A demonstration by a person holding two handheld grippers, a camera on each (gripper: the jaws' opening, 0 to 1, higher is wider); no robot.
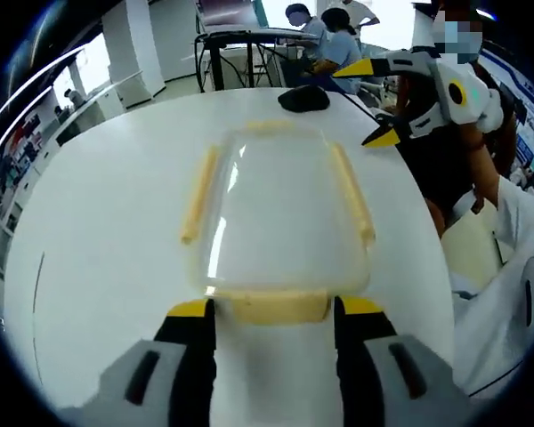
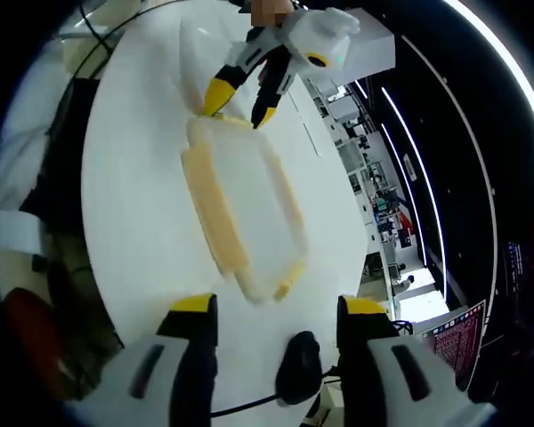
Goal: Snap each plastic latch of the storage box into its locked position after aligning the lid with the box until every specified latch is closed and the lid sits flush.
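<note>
In the left gripper view, the storage box [image 1: 280,209] lies at the centre of the frame on a round white table [image 1: 98,231]. Its clear lid [image 1: 276,191] is on, and its long axis runs up the frame, away from the camera. Going left to right, the left long-side latch [image 1: 198,194] appears swung out from the wall, the near-end latch [image 1: 276,307] sits at lower centre, and the right long-side latch [image 1: 352,191] lies closer to the lid.

The left gripper [image 1: 276,311] rises from the bottom of the frame with its jaws spread apart and holding nothing. The near-end latch lies squarely between their yellow tips, so this gripper is the nearer one for that latch, and I judge a short push forward would meet it. I cannot tell whether the tips already touch the latch.

The right gripper [image 1: 381,105] enters at upper right with its jaws parted, hovering just beside the box's far right corner. A dark mouse [image 1: 303,99] rests beyond the box.

In the right gripper view, the box lies at centre, running from upper left to lower right. The right gripper [image 2: 276,311] at the bottom stands open and empty, clear of the box's near end.

The clear plastic makes it hard to tell whether the lid sits flush, and the far-end latch is faint.
</note>
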